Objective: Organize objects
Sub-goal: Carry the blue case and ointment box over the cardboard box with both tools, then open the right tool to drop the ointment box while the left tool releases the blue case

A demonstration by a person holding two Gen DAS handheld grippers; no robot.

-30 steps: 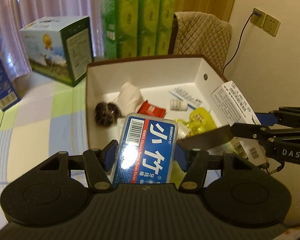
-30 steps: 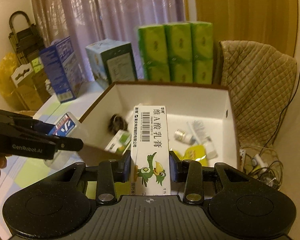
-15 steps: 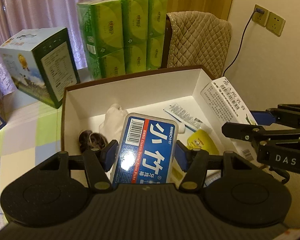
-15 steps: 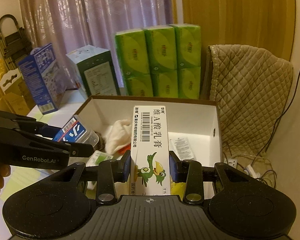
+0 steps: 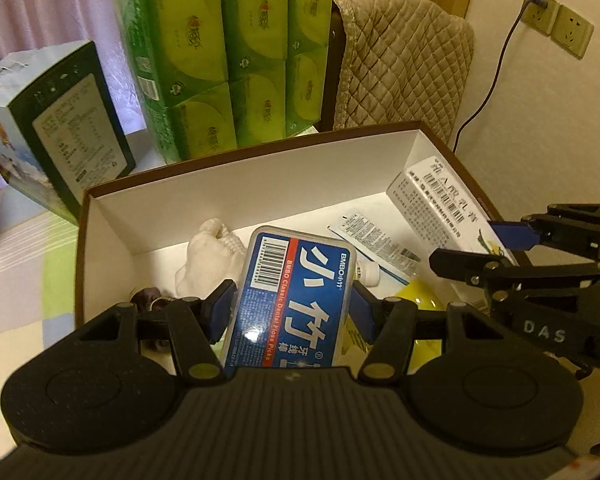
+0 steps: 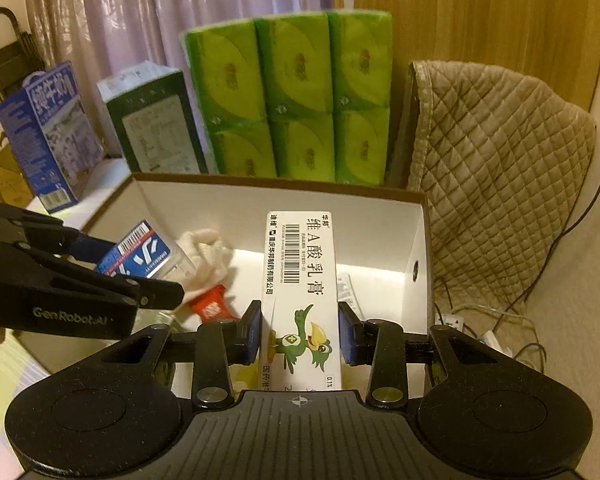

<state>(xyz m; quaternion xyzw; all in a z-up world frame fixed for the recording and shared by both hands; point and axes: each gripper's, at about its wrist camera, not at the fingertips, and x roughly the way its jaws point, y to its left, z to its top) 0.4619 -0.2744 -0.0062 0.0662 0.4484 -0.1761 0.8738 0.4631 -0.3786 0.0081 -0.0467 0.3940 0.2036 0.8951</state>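
Observation:
My left gripper [image 5: 294,304] is shut on a blue dental floss pick case [image 5: 296,296], held over the near left part of a white-lined brown box [image 5: 260,176]. My right gripper [image 6: 300,336] is shut on a white ointment carton with a green bird [image 6: 302,292], held above the box's [image 6: 416,236] right half. Each tool shows in the other's view: the floss case [image 6: 138,254] at left, the carton [image 5: 440,208] at right. Inside the box lie a white cloth [image 5: 208,254], a red packet [image 6: 212,308], a yellow pouch [image 5: 416,300], a small white bottle [image 5: 367,272] and a dark round item [image 5: 150,294].
Green tissue packs [image 5: 228,52] stand stacked behind the box, with a green-and-white carton [image 5: 56,132] to their left and a blue carton [image 6: 48,136] further left. A quilted chair back [image 6: 496,152] is at the right. Cables [image 6: 488,328] lie below it; wall sockets [image 5: 556,22] are above.
Both grippers have moved forward over the box with their loads, so the box interior and tissue packs look nearer. Grips are unchanged.

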